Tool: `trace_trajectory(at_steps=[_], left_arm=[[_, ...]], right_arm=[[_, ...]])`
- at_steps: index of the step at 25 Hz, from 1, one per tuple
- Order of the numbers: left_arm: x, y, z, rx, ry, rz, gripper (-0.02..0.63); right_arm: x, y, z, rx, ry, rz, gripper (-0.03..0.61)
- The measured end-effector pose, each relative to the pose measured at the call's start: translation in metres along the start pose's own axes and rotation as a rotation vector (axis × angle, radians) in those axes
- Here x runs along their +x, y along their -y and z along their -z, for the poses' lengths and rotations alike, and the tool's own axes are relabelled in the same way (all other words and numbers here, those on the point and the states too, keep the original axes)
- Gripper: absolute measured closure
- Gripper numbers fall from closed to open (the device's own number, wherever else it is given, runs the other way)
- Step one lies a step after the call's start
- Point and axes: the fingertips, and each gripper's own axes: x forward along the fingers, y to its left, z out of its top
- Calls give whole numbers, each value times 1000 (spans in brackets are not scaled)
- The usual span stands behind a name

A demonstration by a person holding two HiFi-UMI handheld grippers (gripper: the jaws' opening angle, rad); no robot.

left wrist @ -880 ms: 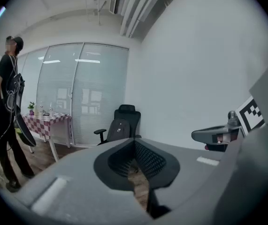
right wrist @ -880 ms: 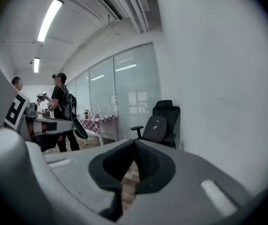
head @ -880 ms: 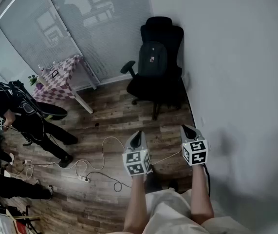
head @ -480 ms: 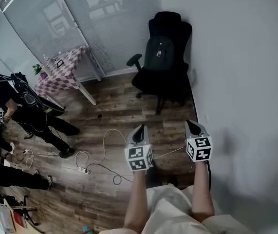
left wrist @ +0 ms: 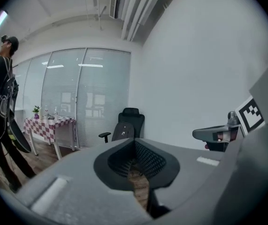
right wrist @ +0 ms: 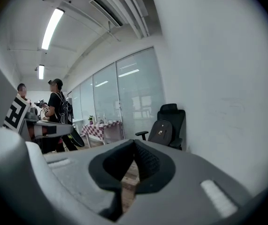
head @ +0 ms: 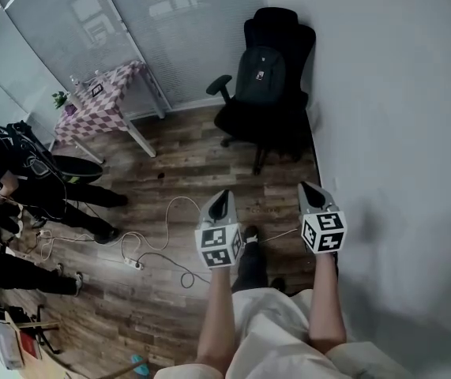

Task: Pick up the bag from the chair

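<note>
Risk: closed, empty left gripper [head: 222, 202] and right gripper [head: 310, 193] could nudge dark grey backpack [head: 260, 73] off black swivel chair [head: 257, 129]; jaws need opening.

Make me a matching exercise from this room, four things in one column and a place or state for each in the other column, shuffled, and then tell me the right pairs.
Column one:
1. bag
2. checkered table
3. power strip
4. left claw

Column two:
a. lying on the wood floor with its cable
b. shut, with nothing in it
c. on the chair, leaning on the backrest
d. next to the glass wall

Pairs: 1-c, 2-d, 3-a, 4-b
</note>
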Motion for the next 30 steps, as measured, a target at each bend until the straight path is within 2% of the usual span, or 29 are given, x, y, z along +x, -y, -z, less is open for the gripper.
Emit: trace_trajectory(at_steps=[4, 8, 14, 20, 24, 30], left_arm=[[15, -17, -4, -29, 25, -43, 606], [42, -23, -10, -41, 37, -54, 606], [116, -29, -15, -42, 27, -28, 606], [191, -42, -28, -15, 1, 17, 606], [241, -70, -39, -23, -13, 45, 606], [319, -127, -60, -32, -49, 86, 606]], right_arm=[[16, -4, -11, -45, 30, -63, 578], [32, 8, -24, -40, 70, -74, 578], [84, 58, -44, 14, 127, -33, 578], [159, 92, -45, 85, 69, 3, 578], [215, 100, -51, 139, 66, 1, 578], [294, 112, -89, 158, 109, 61, 578]])
